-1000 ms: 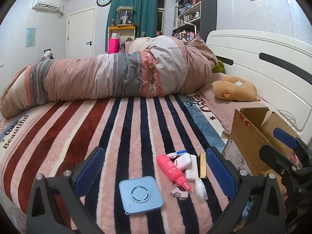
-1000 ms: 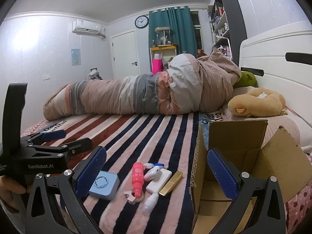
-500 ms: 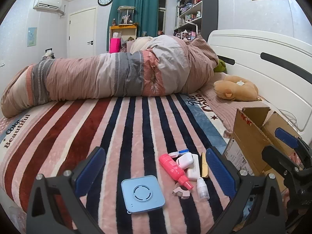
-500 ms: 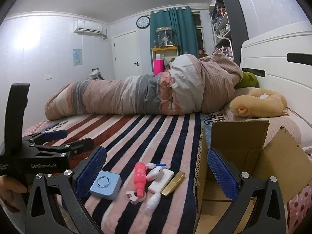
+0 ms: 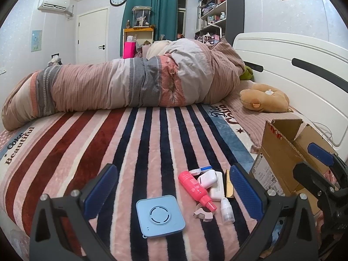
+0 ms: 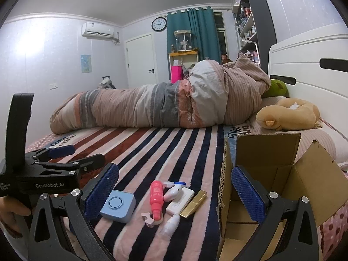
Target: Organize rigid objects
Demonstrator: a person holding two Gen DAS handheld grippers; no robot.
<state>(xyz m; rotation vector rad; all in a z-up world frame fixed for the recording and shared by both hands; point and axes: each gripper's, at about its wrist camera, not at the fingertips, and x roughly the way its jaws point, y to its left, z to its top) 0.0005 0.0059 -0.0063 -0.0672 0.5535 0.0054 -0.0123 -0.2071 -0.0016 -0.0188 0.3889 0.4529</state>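
Note:
Small rigid items lie grouped on the striped blanket: a light-blue square device (image 5: 159, 216) (image 6: 118, 206), a pink spray bottle (image 5: 195, 188) (image 6: 157, 199), a white earbud case (image 5: 208, 179) (image 6: 174, 192), a flat white box (image 5: 218, 190) (image 6: 180, 200), a gold bar (image 5: 228, 184) (image 6: 193, 203), a small clear bottle (image 5: 226, 211) (image 6: 170, 223) and a pink clip (image 5: 203, 214) (image 6: 151, 217). An open cardboard box (image 5: 280, 158) (image 6: 271, 174) stands to their right. My left gripper (image 5: 171, 192) is open above the blue device. My right gripper (image 6: 175, 193) is open, straddling the items and the box's left wall.
A rolled quilt (image 5: 130, 84) lies across the bed behind the items. A tan plush toy (image 5: 264, 97) rests by the white headboard (image 5: 293, 74). A hand (image 6: 10, 208) holds the left gripper's handle at the lower left of the right wrist view.
Both views have shifted slightly; the items sit a little further right in each frame. Both grippers stay open and nothing has been picked up.

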